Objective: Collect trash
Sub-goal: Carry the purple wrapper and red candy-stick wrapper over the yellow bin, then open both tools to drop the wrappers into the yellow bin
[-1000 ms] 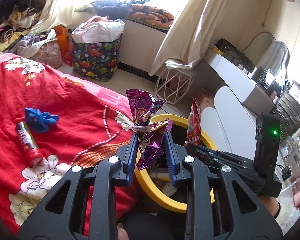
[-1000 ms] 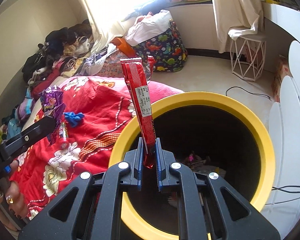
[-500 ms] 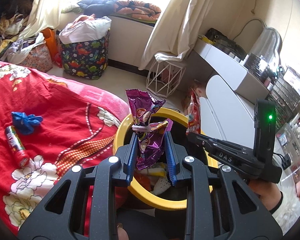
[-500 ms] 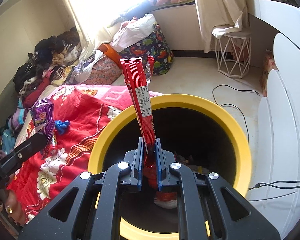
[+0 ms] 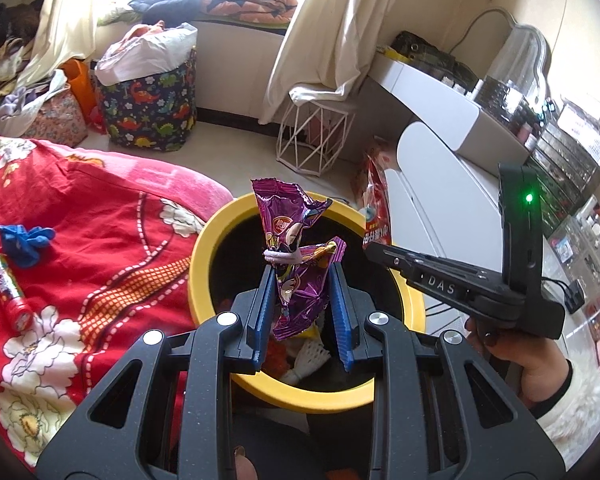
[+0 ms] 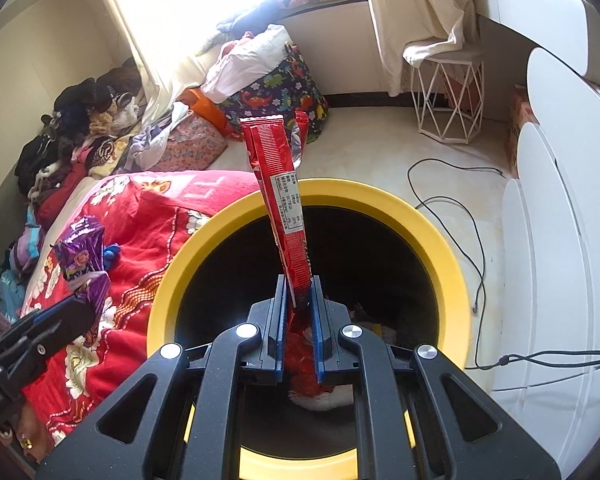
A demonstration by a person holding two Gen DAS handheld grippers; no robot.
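Left tongs (image 5: pixel 300 300) gripping purple wrapper (image 5: pixel 296 264), right tongs (image 6: pixel 298 316) clamping nearly shut on red wrapper (image 6: pixel 286 216); both hanging over the yellow-rimmed bin (image 6: pixel 440 248) beside the bed's (image 5: pixel 80 240) edge. Advise lowering past the rim before opening, so the light foil isn't drifting out.

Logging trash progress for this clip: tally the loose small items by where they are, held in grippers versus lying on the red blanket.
Held in grippers: 2, purple wrapper and red wrapper.
Lying on the red blanket: 2, blue crumpled piece and red tube.
Total: 4
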